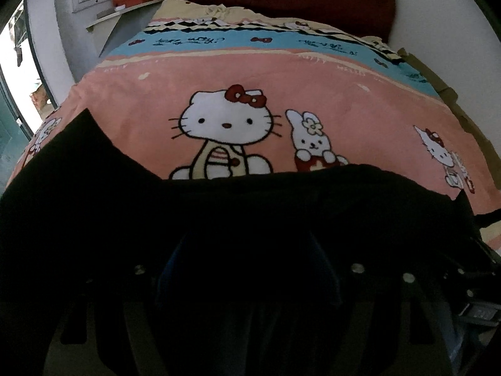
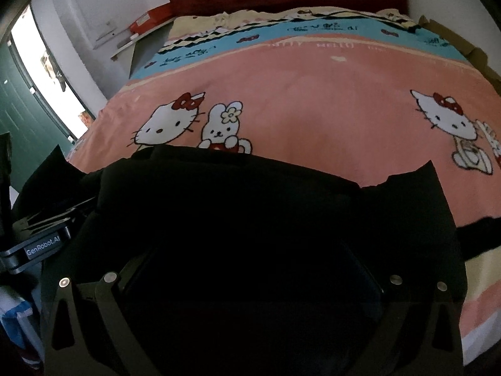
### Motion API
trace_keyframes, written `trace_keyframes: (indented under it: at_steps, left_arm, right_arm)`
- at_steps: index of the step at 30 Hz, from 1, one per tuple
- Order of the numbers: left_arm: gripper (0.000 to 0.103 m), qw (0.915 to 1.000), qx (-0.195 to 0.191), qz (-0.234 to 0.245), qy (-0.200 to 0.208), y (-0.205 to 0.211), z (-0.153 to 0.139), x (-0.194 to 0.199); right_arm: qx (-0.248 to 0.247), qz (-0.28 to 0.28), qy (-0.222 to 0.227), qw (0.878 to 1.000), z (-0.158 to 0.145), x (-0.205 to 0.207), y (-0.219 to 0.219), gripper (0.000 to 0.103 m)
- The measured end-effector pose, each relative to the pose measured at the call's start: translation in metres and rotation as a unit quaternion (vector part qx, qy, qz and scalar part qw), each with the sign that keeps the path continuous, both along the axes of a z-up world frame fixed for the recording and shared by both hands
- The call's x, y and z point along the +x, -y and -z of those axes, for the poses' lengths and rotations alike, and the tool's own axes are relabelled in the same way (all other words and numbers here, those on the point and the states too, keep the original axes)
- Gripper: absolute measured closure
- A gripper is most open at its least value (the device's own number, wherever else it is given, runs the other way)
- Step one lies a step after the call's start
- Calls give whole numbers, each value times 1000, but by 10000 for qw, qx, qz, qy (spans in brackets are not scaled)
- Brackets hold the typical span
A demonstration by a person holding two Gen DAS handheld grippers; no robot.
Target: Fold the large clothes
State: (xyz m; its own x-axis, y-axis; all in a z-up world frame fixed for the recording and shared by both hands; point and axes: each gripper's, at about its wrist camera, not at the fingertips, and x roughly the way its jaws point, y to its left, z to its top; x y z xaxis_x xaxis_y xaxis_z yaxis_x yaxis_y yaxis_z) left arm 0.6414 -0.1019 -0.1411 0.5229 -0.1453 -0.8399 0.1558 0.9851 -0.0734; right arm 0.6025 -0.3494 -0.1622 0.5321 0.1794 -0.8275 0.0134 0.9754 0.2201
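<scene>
The black top (image 1: 250,206) lies close up on the bed (image 1: 313,100), spread flat, sleeves out, not folded yet. The left claw (image 1: 247,250) is apart above it. The right claw (image 2: 250,269) looks apart too, holding nothing.

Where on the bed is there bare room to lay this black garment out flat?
The pink blanket is bare between the cartoon cat prints, from the black garment's far edge up to the blue band. The near edge is crowded: the garment bunches there around the left gripper and right gripper.
</scene>
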Motion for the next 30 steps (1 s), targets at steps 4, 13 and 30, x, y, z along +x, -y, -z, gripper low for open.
trace_keyframes:
  at_steps: [4,13,30]
  left_arm:
    - [28,9999,146,-20,14,4,1,-2]
    - [29,9993,162,-65,324,-19,-49,-39]
    - [27,9953,70,-860,446,-85,-9,-60]
  right_arm:
    - [28,27,-22,10000,2,4,-1,2]
    - [-51,11,25,10000,-29,-26,1,2]
    - [311,206,151,9992,3,-63,28,1]
